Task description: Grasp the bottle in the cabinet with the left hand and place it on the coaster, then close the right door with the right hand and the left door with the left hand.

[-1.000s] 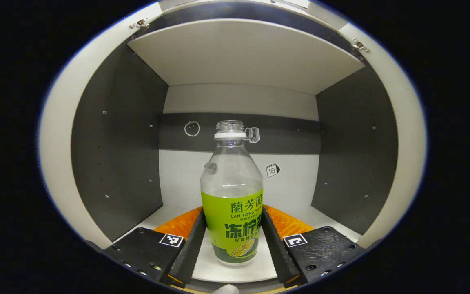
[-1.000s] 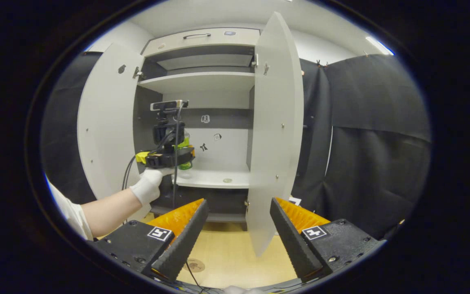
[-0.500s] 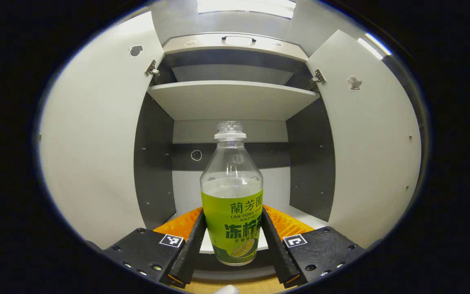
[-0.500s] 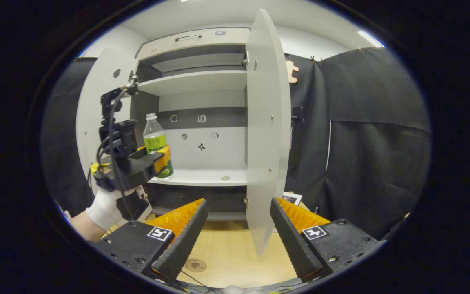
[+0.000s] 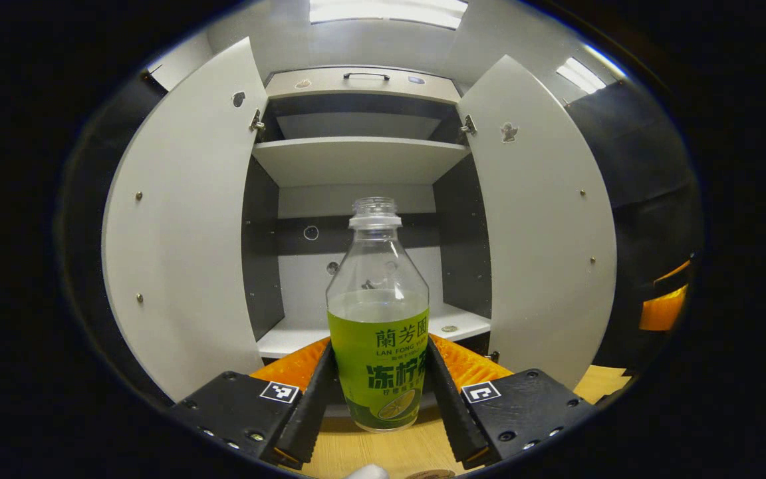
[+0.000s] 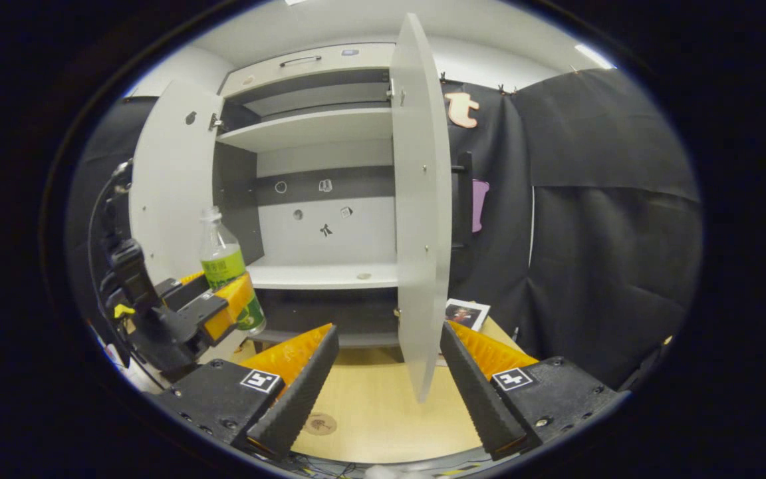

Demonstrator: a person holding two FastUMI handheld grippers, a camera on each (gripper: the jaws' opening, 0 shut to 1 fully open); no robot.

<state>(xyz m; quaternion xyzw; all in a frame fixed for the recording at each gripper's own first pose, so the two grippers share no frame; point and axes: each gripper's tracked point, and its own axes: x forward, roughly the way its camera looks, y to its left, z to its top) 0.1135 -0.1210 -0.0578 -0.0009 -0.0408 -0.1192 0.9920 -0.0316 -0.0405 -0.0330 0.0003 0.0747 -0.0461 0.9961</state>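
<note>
My left gripper [image 5: 378, 392] is shut on a clear bottle [image 5: 378, 313] with a green label and no cap, holding it upright in the air in front of the cabinet [image 5: 356, 159]. From the right gripper view the same bottle [image 6: 222, 266] hangs left of the cabinet opening, over the wooden table [image 6: 370, 406]. Both cabinet doors stand open: the left door [image 5: 183, 233] and the right door [image 5: 542, 226]. My right gripper [image 6: 386, 379] is open, and the right door's edge [image 6: 419, 219] stands just ahead between its fingers. A round coaster [image 6: 320, 423] lies on the table near my right gripper's left finger.
Small stickers dot the cabinet's back wall [image 6: 326, 213], and a small round thing [image 6: 362, 275] lies on the lower shelf. A photo card [image 6: 466, 313] lies on the table right of the door. Black cloth [image 6: 596, 219] hangs to the right.
The left gripper drew the bottle back out of the cabinet and lower, toward the table. The right gripper stayed open and shifted slightly relative to the right door.
</note>
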